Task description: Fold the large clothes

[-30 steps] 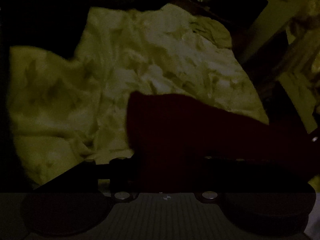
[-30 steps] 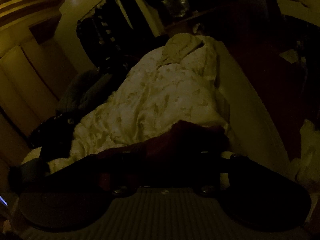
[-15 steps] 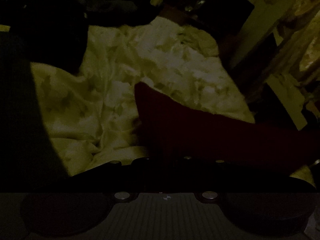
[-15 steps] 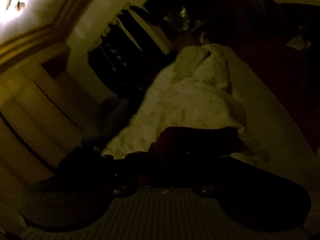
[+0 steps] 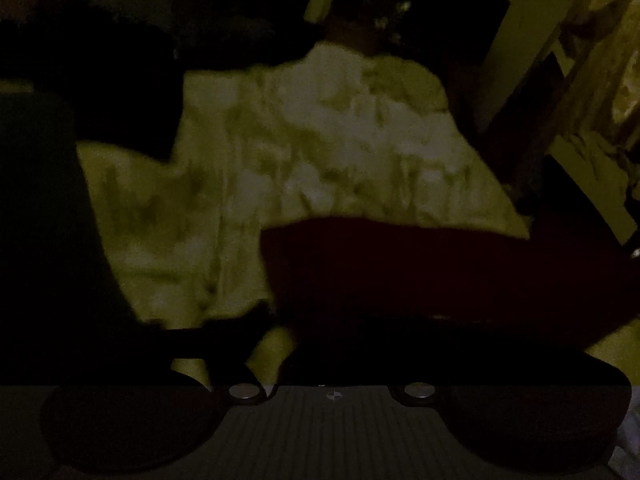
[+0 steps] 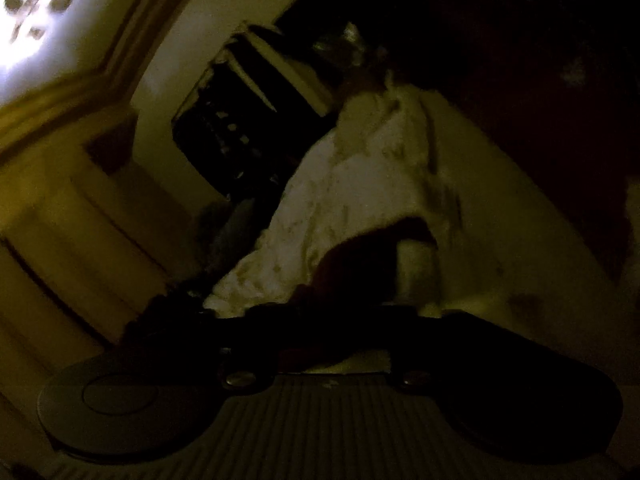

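The room is very dark. A dark red garment (image 5: pixel 420 272) hangs across the front of my left gripper (image 5: pixel 332 344), over a pale patterned bedspread (image 5: pixel 304 152). The same red garment (image 6: pixel 356 268) shows in the right wrist view in front of my right gripper (image 6: pixel 328 320). Both grippers seem shut on the garment's edge, but their fingers are lost in shadow.
The bed (image 6: pixel 520 248) runs away from me, with the crumpled bedspread (image 6: pixel 360 184) on it. A dark pile (image 5: pixel 120 92) lies at the bed's left. Wardrobe doors (image 6: pixel 60 240) stand at left, hanging clothes (image 6: pixel 248 120) at the back, and a ceiling light (image 6: pixel 36 12) at top left.
The right gripper has tilted upward, so the ceiling and its light came into view. The red garment has lifted and stretched wider in front of the left gripper.
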The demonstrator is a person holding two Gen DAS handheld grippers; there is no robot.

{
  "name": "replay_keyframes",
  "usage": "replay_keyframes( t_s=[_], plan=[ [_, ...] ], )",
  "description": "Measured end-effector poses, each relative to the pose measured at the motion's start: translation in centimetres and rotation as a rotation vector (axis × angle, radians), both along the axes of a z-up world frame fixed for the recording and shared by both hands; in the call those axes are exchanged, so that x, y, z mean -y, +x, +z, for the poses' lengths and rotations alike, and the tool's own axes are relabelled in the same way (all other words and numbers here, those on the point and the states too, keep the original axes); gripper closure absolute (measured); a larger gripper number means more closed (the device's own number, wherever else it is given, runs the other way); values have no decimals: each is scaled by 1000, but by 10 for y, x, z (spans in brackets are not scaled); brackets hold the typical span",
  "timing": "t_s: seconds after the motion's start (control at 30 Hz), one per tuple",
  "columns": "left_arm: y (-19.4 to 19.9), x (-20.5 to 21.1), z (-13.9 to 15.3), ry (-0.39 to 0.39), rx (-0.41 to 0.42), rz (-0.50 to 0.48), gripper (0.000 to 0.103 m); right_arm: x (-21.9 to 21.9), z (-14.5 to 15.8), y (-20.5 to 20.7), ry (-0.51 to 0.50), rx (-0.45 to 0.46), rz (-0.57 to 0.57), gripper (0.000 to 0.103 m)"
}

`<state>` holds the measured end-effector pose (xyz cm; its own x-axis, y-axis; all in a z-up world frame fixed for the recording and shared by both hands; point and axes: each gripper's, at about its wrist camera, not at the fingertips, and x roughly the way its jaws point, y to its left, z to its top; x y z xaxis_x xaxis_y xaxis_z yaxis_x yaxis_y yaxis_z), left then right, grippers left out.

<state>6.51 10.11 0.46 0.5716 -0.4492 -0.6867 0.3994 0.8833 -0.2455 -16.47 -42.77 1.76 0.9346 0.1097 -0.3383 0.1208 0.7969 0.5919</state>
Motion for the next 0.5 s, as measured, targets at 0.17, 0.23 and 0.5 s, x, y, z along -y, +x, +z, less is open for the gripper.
replay_keyframes(
  t_s=[0.17, 0.23, 0.5],
  plan=[
    [-19, 47, 34, 103, 174, -47, 0, -49, 45, 13, -486, -49, -97, 28],
    [-16, 76, 36, 140, 184, -83, 0, -66, 51, 27, -521, -43, -27, 21],
    [0, 174, -6, 298, 131, -169, 0, -131, 44, 121, -589, -119, 177, 12]
  ],
)
